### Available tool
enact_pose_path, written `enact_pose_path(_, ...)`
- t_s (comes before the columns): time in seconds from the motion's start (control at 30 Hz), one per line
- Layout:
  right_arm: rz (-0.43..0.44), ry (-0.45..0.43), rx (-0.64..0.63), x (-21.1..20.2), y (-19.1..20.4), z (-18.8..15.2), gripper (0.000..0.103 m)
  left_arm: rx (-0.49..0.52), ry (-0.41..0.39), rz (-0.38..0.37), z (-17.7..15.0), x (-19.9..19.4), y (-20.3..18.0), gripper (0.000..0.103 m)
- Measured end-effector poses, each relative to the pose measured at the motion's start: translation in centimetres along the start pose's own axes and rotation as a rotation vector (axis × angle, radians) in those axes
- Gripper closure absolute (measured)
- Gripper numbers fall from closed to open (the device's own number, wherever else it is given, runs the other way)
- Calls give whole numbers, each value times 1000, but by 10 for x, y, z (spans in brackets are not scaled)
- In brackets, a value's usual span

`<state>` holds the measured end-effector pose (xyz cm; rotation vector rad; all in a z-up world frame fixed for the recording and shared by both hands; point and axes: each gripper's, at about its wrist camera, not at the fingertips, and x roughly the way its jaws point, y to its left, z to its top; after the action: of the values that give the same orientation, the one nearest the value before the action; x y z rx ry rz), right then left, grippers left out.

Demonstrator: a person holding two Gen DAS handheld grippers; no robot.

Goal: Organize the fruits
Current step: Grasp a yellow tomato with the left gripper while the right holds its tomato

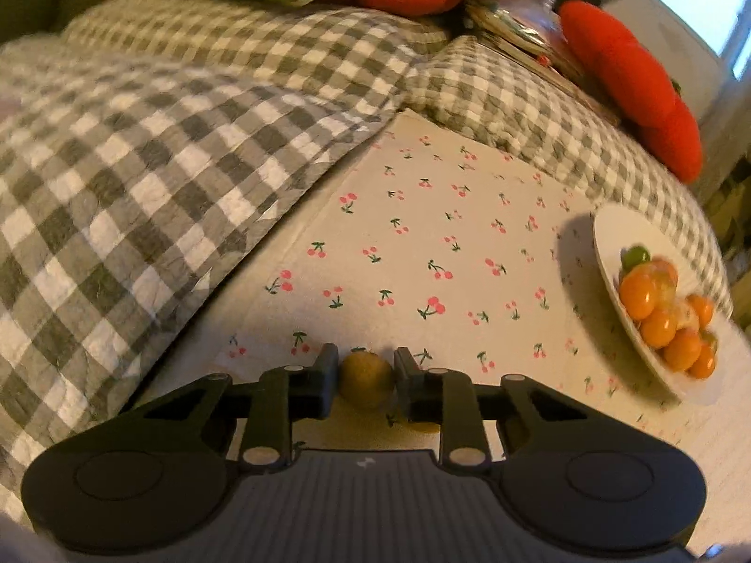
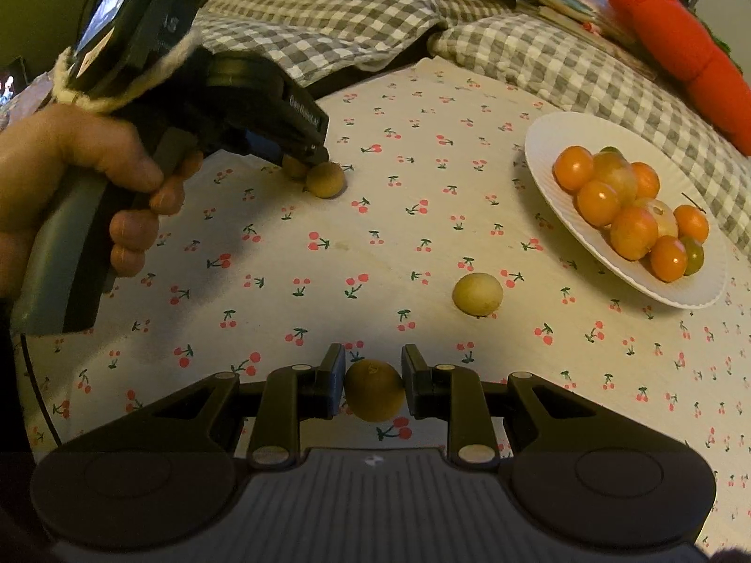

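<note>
Clamped between the pads of the left gripper (image 1: 365, 377) is a small brown fruit (image 1: 366, 379); a similar brown fruit (image 2: 374, 390) is pinched by the right gripper (image 2: 374, 389); a third pale fruit (image 2: 477, 294) lies loose on the cherry-print cloth (image 2: 422, 178), near the white plate (image 2: 544, 140) of what appear to be orange tomatoes (image 2: 598, 201).

The left gripper (image 1: 365, 377) is pointing steeply downward, its jaws pressing from both sides on a small brown fruit (image 1: 366, 379). The right gripper (image 2: 373, 387) is tilting down likewise, its jaws clamping another brown fruit (image 2: 374, 390). The person's left hand (image 2: 70, 178) is wrapping its handle.
</note>
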<state>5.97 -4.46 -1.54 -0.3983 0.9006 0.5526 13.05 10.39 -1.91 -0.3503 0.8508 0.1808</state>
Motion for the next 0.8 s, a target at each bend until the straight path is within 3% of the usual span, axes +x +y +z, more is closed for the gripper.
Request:
enact_pose_path(0.13, -2, -2, 5, 0, -1, 0, 80, 73, -14, 36, -3, -1, -10, 85)
enact_pose_path(0.6, -19, -31, 26, -3, -2, 2, 80, 143, -22, 47, -7, -8, -20, 85)
enact_pose_path(0.8, -38, -65, 56, -7, -7, 4, 80, 208, -67, 75, -8, -18, -27, 85)
